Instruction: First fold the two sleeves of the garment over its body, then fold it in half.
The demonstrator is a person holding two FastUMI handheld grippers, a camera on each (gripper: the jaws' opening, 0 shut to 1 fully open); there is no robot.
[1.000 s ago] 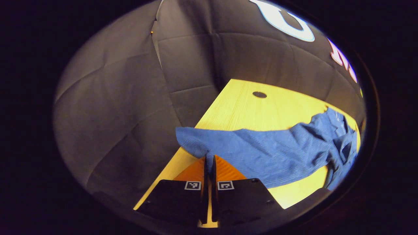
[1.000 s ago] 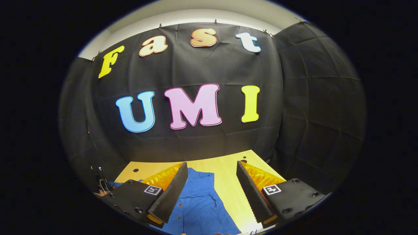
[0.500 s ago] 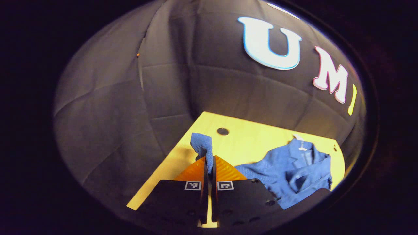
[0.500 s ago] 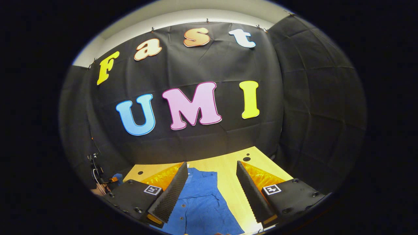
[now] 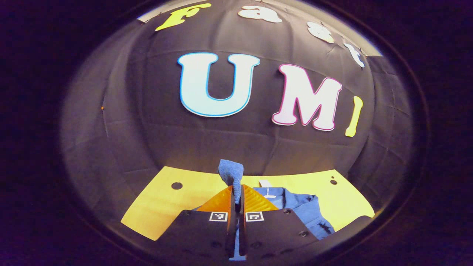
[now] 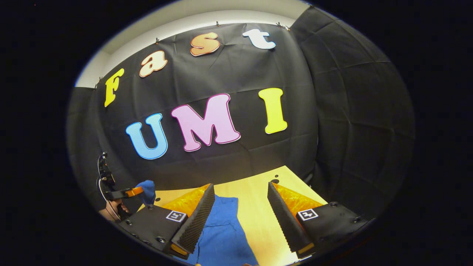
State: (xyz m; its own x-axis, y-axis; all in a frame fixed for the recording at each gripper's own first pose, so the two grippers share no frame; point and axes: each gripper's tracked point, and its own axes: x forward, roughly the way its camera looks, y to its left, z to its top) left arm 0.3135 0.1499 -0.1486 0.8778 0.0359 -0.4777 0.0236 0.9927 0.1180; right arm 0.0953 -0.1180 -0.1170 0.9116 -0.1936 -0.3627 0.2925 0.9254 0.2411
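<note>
Your left hand-held gripper [image 5: 237, 192] has its fingers pressed together on a blue sleeve [image 5: 231, 171] of the garment [image 5: 295, 207]; a bunched end of the cloth sticks up above the fingertips, raised off the table [image 5: 155, 207]. In the left gripper view the rest of the blue garment lies on the yellow wooden table just beyond and to the right of your fingers, with a small white tag [image 5: 264, 183] at its collar; any writing on the tag is too small to read. A round hole [image 5: 176, 185] sits in the tabletop to the left.

Your right hand-held gripper [image 6: 240, 207] is spread wide with nothing between its fingers, hanging over the garment's body [image 6: 221, 229], which lies flat on the table [image 6: 255, 199] beneath the gap. In the right gripper view your left hand-held gripper [image 6: 142, 192] appears at the far left, pinching the blue cloth, with your hand [image 6: 111, 212] below it.

Each finger carries a small square black-and-white marker [image 6: 307, 214]; these are patterns, not readable writing.
</note>
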